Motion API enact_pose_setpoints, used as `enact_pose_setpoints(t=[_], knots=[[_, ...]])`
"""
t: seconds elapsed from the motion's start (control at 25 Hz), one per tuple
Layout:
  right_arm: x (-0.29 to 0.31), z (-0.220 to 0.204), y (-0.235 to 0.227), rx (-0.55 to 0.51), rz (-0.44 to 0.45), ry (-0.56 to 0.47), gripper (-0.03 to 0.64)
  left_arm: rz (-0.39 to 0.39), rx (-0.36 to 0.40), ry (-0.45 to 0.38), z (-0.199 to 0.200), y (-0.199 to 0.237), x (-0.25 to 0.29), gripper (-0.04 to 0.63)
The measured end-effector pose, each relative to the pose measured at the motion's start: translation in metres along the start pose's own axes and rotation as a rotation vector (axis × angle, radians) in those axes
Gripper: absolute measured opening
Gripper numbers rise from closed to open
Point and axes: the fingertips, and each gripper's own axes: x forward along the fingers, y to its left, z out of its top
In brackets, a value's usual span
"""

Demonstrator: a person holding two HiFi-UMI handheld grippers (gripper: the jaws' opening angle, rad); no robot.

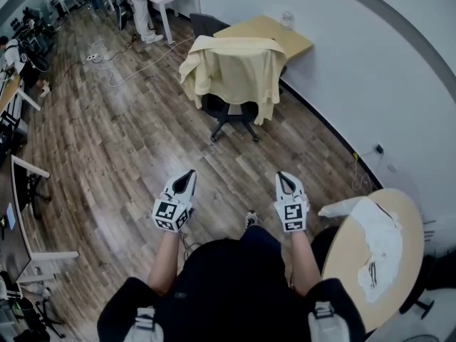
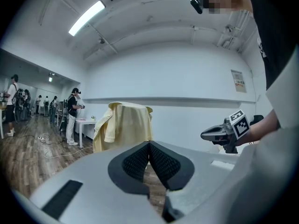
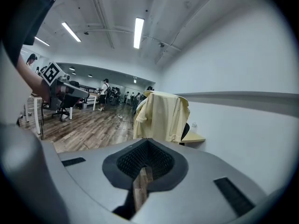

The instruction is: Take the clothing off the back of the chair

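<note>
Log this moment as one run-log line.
yellow shirt: draped over chair back | left gripper: fingers together, empty | right gripper: fingers together, empty | both short of chair | shirt untouched

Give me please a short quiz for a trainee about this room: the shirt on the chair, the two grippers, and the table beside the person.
1. True or false: the yellow shirt is already off the chair.
2. What do the left gripper and the right gripper hold? A) a sleeve each B) nothing, both are shut and empty C) a cable
3. Fill in: the white cloth lies on the round ___ at the person's right.
Key: 1 false, it hangs over the chair's back; 2 B; 3 table.
</note>
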Motion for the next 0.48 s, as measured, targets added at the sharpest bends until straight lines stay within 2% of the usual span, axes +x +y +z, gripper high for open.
enact_pose_setpoints(t=[0.48], knots=[[0.025, 0.004, -0.014, 0.004, 0.018, -0.013, -0.005, 0.018, 0.008, 0.005, 0.004, 0.01, 0.022, 0.002]])
